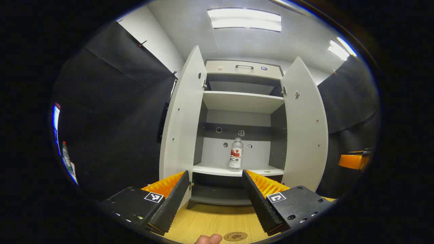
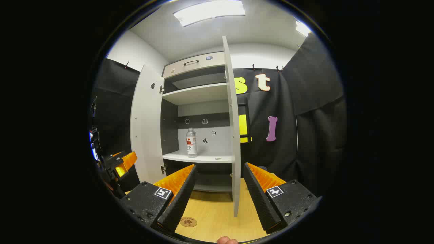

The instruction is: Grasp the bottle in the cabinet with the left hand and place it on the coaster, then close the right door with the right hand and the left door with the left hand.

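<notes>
Water bottle (image 1: 236, 154) upright on cabinet (image 1: 242, 66) shelf, frame centre. Left gripper (image 1: 215, 189) and right gripper (image 2: 218, 184) both spread wide, empty. Coaster (image 1: 235, 236) at bottom edge. Both doors open.

Cabinet (image 2: 198, 93) with both doors open — bottle (image 2: 191, 142) upright on the lower shelf (image 2: 210, 157). Right door (image 2: 232, 125) edge-on between the spread fingers of the right gripper (image 2: 218, 193). Coaster (image 2: 188, 222) on the wooden table (image 2: 217, 217); left gripper (image 2: 122, 164) at far left.
</notes>
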The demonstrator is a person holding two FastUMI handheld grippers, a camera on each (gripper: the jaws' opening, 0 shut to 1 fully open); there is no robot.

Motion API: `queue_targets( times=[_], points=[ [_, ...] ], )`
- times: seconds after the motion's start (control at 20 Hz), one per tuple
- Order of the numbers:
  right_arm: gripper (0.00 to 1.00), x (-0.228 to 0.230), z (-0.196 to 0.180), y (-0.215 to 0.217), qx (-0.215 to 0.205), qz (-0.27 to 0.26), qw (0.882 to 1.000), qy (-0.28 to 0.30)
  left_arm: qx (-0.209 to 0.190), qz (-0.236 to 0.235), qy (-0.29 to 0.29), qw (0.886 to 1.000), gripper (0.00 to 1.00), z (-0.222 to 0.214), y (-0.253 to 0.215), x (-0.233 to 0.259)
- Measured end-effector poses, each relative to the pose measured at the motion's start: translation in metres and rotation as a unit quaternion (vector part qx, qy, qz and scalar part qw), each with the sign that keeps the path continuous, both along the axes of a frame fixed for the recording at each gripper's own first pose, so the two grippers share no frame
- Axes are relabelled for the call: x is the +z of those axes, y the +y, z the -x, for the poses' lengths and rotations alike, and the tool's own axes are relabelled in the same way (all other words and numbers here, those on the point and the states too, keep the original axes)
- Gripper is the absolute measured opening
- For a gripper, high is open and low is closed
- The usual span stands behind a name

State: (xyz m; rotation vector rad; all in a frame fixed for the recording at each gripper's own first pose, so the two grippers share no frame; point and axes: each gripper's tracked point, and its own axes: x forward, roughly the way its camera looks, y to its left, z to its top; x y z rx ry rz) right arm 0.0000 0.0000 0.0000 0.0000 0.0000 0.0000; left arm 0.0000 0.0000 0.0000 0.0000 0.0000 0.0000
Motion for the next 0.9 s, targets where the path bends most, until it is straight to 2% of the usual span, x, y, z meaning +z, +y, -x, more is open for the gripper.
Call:
queue_targets(
  times=[0.05, 0.2, 0.25, 0.3, 0.45, 0.5, 0.55, 0.6, 0.75, 0.8, 0.9],
  points=[
    [0.84, 0.001, -0.001, -0.001, 0.0, 0.003, 1.0, -0.002, -0.002, -0.001, -0.002, 1.0, 0.94, -0.002, -0.001, -0.001],
    [0.84, 0.001, -0.006, 0.0, -0.001, 0.01, 1.0, -0.003, -0.004, 0.003, 0.008, 1.0, 0.95, -0.004, -0.002, -0.009],
    [0.84, 0.002, -0.007, 0.003, 0.002, 0.012, 1.0, -0.004, -0.005, 0.004, 0.012, 1.0, 0.9, -0.006, -0.001, -0.012],
    [0.84, 0.003, -0.008, 0.004, 0.001, 0.012, 1.0, -0.006, -0.004, 0.004, 0.014, 1.0, 0.99, -0.008, 0.0, -0.013],
    [0.84, -0.004, -0.01, 0.009, 0.003, 0.009, 1.0, -0.003, -0.006, 0.004, 0.023, 1.0, 0.99, -0.008, 0.002, -0.02],
    [0.84, -0.006, -0.012, 0.011, 0.003, 0.008, 1.0, -0.001, -0.008, 0.002, 0.026, 1.0, 0.95, -0.009, 0.003, -0.022],
    [0.84, -0.007, -0.013, 0.014, 0.005, 0.006, 1.0, 0.0, -0.009, 0.0, 0.027, 1.0, 0.99, -0.009, 0.003, -0.023],
    [0.84, -0.009, -0.014, 0.016, 0.005, 0.005, 1.0, 0.001, -0.011, -0.003, 0.027, 1.0, 0.95, -0.01, 0.004, -0.023],
    [0.84, -0.013, -0.019, 0.021, 0.002, 0.005, 1.0, 0.0, -0.016, -0.01, 0.032, 0.999, 0.99, -0.012, 0.007, -0.028],
    [0.84, -0.013, -0.02, 0.022, 0.002, 0.005, 1.0, -0.002, -0.018, -0.01, 0.034, 0.999, 0.95, -0.013, 0.008, -0.031],
    [0.84, -0.017, -0.025, 0.027, 0.002, 0.006, 1.0, 0.0, -0.022, -0.011, 0.038, 0.999, 0.95, -0.016, 0.011, -0.034]
  ],
)
